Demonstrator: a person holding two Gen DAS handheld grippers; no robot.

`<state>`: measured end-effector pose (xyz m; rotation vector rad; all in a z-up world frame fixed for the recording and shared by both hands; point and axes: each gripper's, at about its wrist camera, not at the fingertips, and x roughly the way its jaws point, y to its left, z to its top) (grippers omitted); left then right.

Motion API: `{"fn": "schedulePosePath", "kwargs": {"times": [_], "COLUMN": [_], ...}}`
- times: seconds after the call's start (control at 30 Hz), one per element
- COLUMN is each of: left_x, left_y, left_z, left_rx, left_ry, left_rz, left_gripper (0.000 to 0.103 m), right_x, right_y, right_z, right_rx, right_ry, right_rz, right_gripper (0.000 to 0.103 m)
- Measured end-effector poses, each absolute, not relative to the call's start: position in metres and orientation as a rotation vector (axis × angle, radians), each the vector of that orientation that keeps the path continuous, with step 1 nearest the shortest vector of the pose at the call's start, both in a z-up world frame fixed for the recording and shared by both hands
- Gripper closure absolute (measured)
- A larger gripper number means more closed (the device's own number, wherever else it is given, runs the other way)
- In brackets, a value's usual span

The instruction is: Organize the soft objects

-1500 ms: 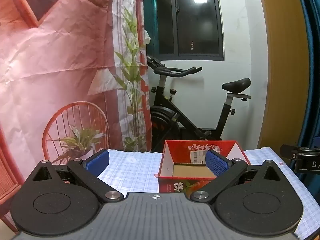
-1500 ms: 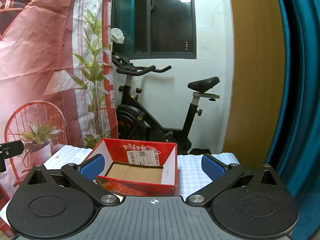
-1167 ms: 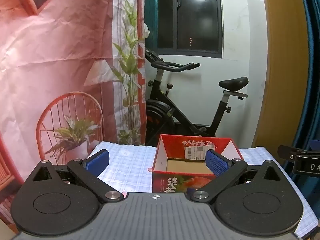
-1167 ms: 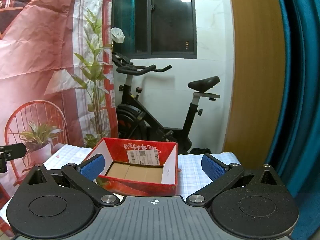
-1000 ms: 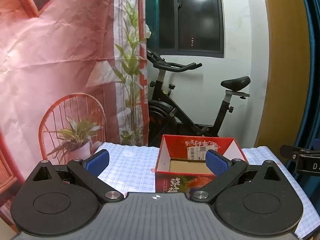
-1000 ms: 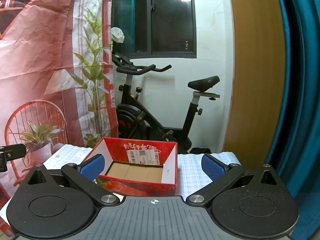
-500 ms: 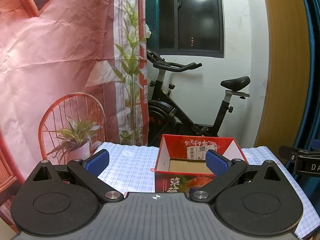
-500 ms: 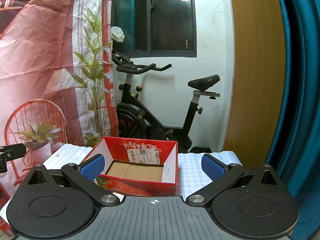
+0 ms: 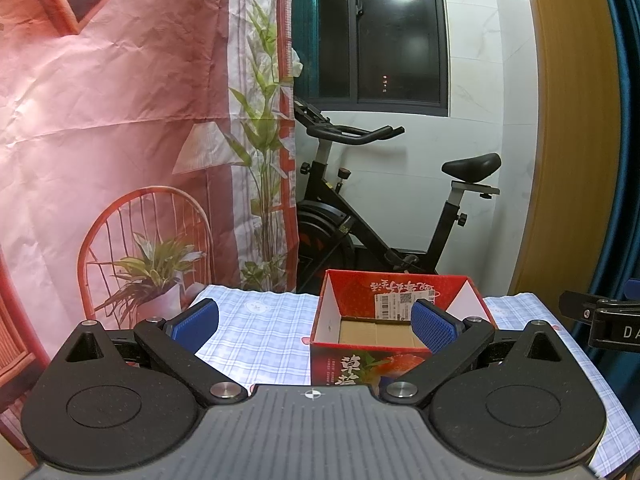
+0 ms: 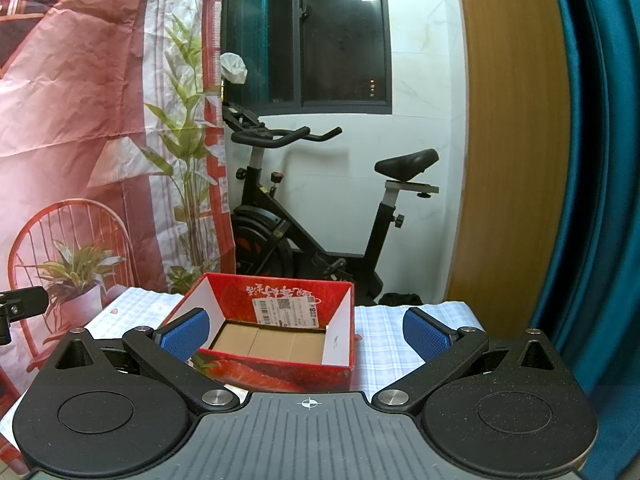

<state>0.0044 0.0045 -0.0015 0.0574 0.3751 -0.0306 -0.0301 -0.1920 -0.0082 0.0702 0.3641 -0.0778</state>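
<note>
My left gripper (image 9: 314, 322) and right gripper (image 10: 306, 330) gape wide, holding nothing, before the bare red strawberry box (image 10: 280, 344): 0 soft objects packed.

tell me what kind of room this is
Most likely a room in a home, set up for recording. An exercise bike stands under a dark window, a printed backdrop of a chair and plants hangs on the left, and a red cardboard box sits on a checked tablecloth.
</note>
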Motion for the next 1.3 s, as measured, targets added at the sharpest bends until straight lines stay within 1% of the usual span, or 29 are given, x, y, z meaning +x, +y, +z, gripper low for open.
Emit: {"fn": "schedulePosePath", "kwargs": {"times": [1.3], "left_x": [0.0033], "left_y": [0.0036], "left_z": [-0.0026], "left_rx": [0.059], "left_ry": [0.375], "left_rz": [-0.03], "left_gripper": [0.0], "right_x": [-0.0264], "right_y": [-0.1916], "right_z": [-0.0106], "right_rx": [0.075], "right_ry": [0.369], "right_rz": [-0.078], "right_gripper": [0.0]}}
